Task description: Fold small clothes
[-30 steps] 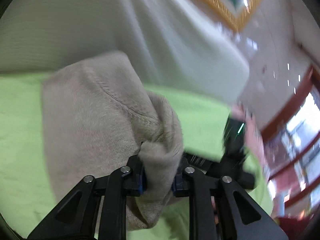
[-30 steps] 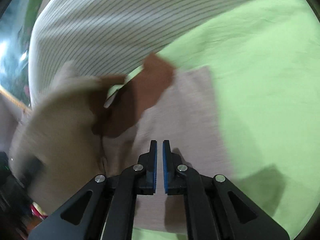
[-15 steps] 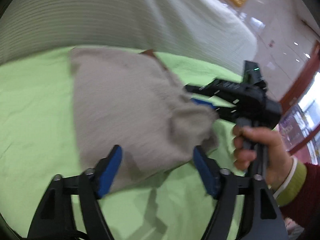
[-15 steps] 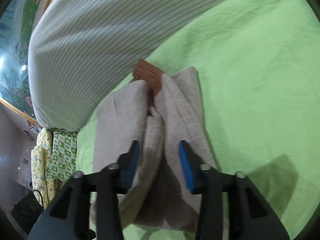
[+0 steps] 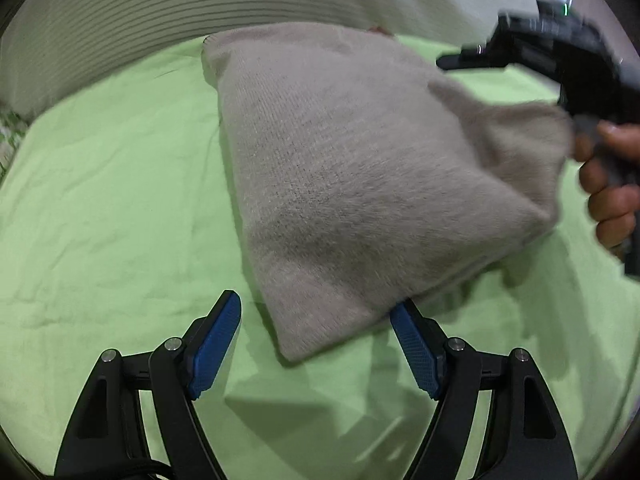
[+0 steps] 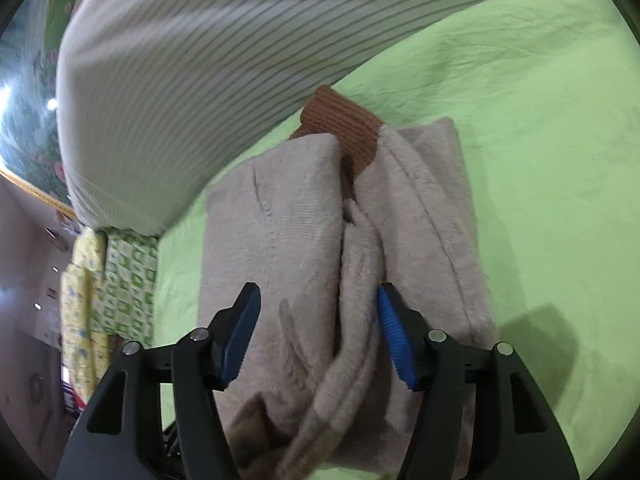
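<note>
A beige knit garment (image 5: 360, 176) lies folded over on the green sheet (image 5: 112, 216). In the right wrist view the same beige garment (image 6: 280, 240) shows two folded halves with a brown ribbed cuff (image 6: 344, 128) at the far end. My left gripper (image 5: 316, 344) is open and empty, its jaws either side of the garment's near corner. My right gripper (image 6: 320, 336) is open over the garment's near edge, fabric between the jaws but not pinched. The right gripper body also shows in the left wrist view (image 5: 560, 52), held by a hand.
A white striped bolster (image 6: 208, 60) lies along the far side of the green sheet (image 6: 540, 120). A green and yellow patterned cloth (image 6: 108, 280) hangs at the left edge. A bare floor lies beyond.
Both grippers have opened and let go of the garment. The lifted half has dropped over, so the garment now lies folded on the sheet. Both grippers have drawn back a little.
</note>
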`<move>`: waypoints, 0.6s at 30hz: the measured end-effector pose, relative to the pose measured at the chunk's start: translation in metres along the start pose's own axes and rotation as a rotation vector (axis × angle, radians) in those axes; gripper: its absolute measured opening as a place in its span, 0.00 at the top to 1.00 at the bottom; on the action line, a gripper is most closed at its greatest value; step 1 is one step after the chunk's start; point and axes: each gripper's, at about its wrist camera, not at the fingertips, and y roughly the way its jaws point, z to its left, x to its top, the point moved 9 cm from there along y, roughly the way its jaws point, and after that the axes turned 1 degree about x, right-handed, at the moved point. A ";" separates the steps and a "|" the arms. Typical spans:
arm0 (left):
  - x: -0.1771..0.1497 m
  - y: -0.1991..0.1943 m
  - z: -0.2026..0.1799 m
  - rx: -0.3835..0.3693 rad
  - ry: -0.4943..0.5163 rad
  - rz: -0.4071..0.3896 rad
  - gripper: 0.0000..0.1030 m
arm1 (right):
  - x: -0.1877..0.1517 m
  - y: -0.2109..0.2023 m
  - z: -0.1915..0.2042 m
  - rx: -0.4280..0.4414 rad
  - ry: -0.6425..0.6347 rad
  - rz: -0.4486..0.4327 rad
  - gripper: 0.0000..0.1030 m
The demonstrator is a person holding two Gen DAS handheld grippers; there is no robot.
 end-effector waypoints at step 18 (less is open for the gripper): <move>0.008 -0.002 -0.006 -0.045 -0.057 0.033 0.45 | 0.040 -0.047 0.015 -0.104 -0.295 -0.094 0.87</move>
